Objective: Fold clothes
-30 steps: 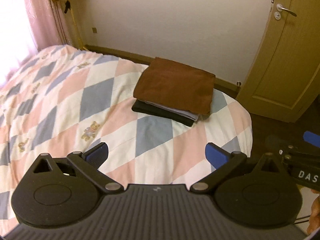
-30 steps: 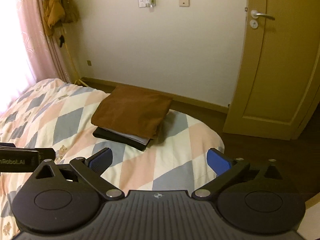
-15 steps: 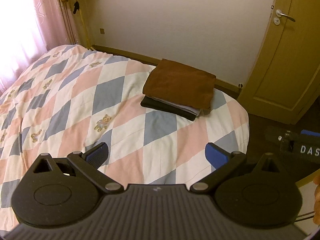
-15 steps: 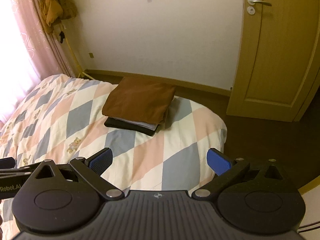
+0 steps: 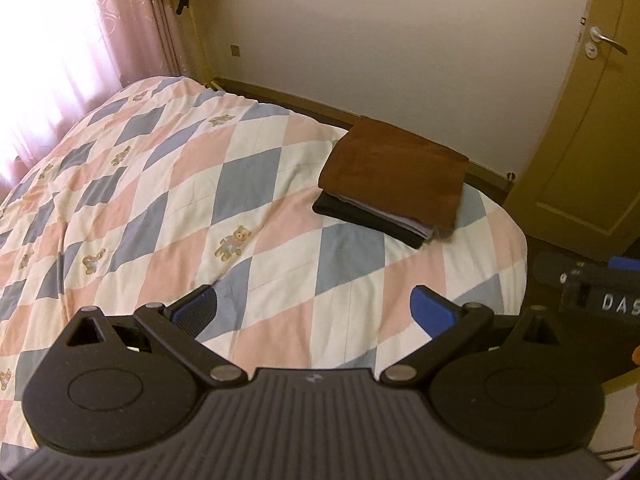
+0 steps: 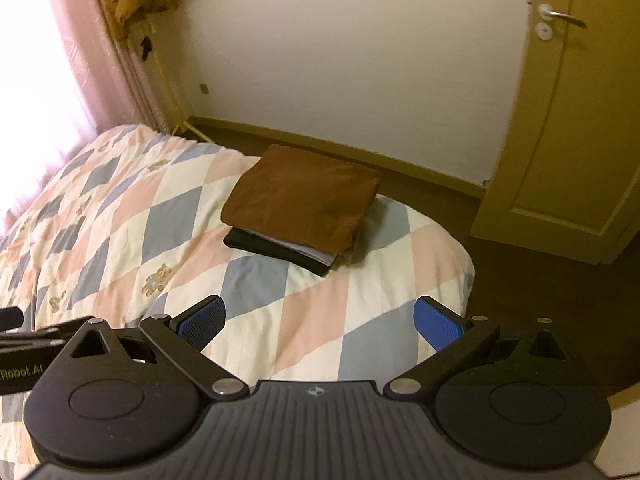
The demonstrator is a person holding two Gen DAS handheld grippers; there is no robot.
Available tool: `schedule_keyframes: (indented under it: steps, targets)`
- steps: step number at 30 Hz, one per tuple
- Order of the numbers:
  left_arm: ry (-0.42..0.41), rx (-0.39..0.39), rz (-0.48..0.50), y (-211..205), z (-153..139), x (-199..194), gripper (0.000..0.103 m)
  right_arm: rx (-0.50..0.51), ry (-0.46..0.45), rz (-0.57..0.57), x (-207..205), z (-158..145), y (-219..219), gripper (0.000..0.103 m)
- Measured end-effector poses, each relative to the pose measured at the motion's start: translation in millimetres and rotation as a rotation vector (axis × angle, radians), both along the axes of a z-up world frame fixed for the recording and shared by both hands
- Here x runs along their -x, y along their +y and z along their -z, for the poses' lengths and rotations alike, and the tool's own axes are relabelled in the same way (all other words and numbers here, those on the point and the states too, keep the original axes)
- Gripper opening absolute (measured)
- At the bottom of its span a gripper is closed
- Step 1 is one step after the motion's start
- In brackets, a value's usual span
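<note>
Folded clothes point(image 5: 390, 184) are sitting in a neat stack near the far right corner of the bed, brown piece point(image 6: 300, 198) on top, a pale layer under it and a black garment point(image 6: 276, 250) at the bottom. That stack is resting on the diamond-patterned quilt point(image 5: 168, 200) with the little teddy bears. Left gripper point(image 5: 314, 310) is hovering over the near edge of the quilt, blue pads spread wide apart, gripping nothing. Right gripper point(image 6: 320, 322) is doing the same, fingers wide and empty, well short of the stack. Closed door point(image 6: 580, 120) is showing on the right.
</note>
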State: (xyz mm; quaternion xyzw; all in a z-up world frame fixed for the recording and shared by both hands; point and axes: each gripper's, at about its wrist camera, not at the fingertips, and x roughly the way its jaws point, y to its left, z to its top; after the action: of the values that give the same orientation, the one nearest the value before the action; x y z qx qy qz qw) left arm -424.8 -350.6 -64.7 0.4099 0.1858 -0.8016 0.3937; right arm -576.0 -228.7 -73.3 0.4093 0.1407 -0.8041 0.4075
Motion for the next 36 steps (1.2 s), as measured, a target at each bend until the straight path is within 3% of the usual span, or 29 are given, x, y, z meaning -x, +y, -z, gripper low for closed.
schedule_keyframes:
  steps: [16,36]
  targets:
    - [-0.042,-0.030,0.014,-45,12,83,0.102,-0.069,-0.028,-0.039,78,27,-49,0.103]
    - [-0.064,-0.051,-0.002,-78,28,150,0.102,-0.121,-0.049,-0.036,152,47,-67,0.103]
